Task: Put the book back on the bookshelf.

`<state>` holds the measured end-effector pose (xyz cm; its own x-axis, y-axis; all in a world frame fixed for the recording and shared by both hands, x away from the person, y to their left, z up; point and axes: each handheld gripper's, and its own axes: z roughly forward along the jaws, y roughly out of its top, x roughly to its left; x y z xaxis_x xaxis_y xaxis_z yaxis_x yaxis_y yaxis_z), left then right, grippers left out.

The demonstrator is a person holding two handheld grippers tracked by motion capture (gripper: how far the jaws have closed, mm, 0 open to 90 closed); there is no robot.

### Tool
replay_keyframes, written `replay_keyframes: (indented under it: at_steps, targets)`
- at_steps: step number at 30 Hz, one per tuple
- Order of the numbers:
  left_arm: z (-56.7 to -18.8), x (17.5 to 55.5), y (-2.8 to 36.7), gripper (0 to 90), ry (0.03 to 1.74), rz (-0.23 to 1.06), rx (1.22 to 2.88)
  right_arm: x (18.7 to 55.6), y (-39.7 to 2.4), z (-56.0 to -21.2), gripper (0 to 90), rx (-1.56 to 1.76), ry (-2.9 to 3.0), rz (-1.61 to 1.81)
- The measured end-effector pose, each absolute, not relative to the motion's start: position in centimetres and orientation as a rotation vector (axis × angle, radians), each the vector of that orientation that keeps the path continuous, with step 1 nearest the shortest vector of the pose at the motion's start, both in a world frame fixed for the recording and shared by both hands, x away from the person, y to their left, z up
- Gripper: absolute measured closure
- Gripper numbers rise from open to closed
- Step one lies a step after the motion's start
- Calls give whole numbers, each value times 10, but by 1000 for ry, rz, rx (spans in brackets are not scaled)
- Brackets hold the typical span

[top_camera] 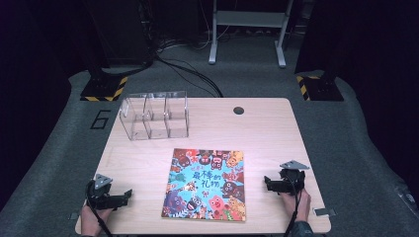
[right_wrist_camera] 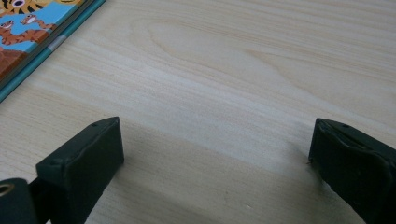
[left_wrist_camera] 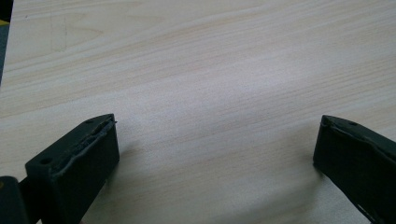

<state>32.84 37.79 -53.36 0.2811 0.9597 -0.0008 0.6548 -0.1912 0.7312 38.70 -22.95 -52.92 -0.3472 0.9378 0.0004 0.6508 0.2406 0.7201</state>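
On the pale wooden table [top_camera: 276,123], a colourful picture book [top_camera: 206,184] lies flat and closed between two hand-held grippers. To its left, the left gripper [top_camera: 114,197] rests low near the table's front edge, its jaws spread wide with nothing between them; the left gripper view looks along them at bare wood. The book sits well apart from those fingers, off to their right. To the book's right, the right gripper [top_camera: 271,183] also stands wide open and empty, its jaws pointing toward the book's right edge, near but not touching. In the right gripper view a corner of the book [right_wrist_camera: 32,32] shows ahead and left of the fingers. The book looks thin, light and fairly stiff, with a glossy cover that may slip; lying flush on the table, it is probably best taken by an edge or corner, once lifted or slid past the table's front. A clear plastic organizer [top_camera: 154,114] stands beyond the book.
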Motion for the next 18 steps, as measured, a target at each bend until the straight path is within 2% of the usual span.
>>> replay_keyframes:
  at_steps: [10, 18]
  targets:
    - [-533, 329, 378, 3, 1443, 626, 1933, 390, -230, -527, 0, 1480, 2081, 909]
    - [-528, 332, 374, 1, 1458, 608, 1951, 384, -222, -504, 0, 1480, 2097, 955]
